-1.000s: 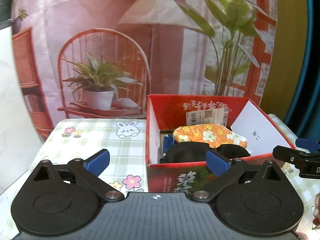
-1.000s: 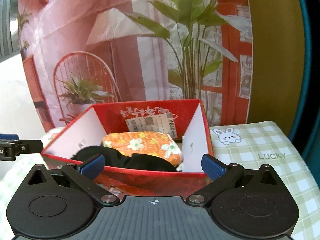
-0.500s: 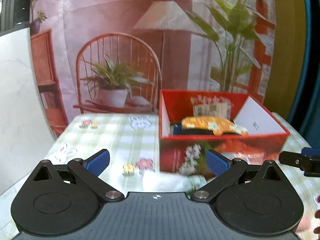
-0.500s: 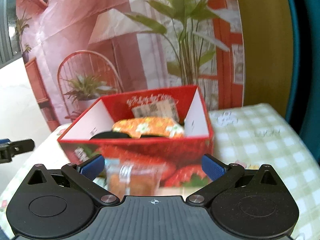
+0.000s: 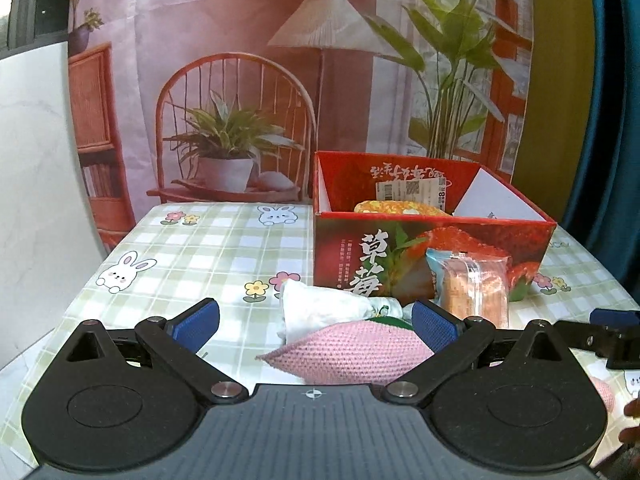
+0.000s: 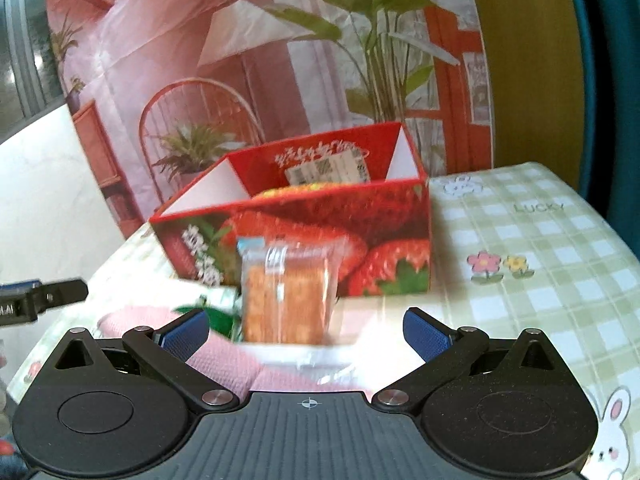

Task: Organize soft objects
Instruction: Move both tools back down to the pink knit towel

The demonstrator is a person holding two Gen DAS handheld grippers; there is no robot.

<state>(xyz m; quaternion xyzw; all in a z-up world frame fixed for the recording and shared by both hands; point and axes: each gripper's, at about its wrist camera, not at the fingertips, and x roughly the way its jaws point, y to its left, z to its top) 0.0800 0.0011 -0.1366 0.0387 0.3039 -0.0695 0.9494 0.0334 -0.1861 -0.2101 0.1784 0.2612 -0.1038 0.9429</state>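
1. Our left gripper [image 5: 316, 322] has its jaws spread wide and holds nothing. Its blue pads [image 5: 198, 322] stand on either side of the soft items lying on the table.
2. Our right gripper [image 6: 306, 330] is likewise spread wide with nothing clamped. In the left wrist view we see its tip [image 5: 608, 330] at the right edge, near our left gripper.
3. The red strawberry box [image 5: 432, 256] stands open on the checked tablecloth [image 5: 200, 248], toward the far side of the table.
4. Inside the box we see an orange floral pouch [image 5: 400, 208] against the rear wall. Only its top shows over the front wall.
5. A wrapped snack pack [image 5: 472, 284] stands upright just in front of the box; whether it touches the front wall we cannot tell. In the right wrist view the snack pack [image 6: 286, 292] appears blurred, centred between our right pads.
6. A pink knitted item [image 5: 352, 354] lies on the table nearest the left gripper, between its pads.
7. A white cloth bundle [image 5: 320, 308] lies just behind the pink knitted item, touching it, to the left of the snack pack.
8. A printed backdrop [image 5: 240, 80] showing a chair, lamp and plants hangs behind the table.
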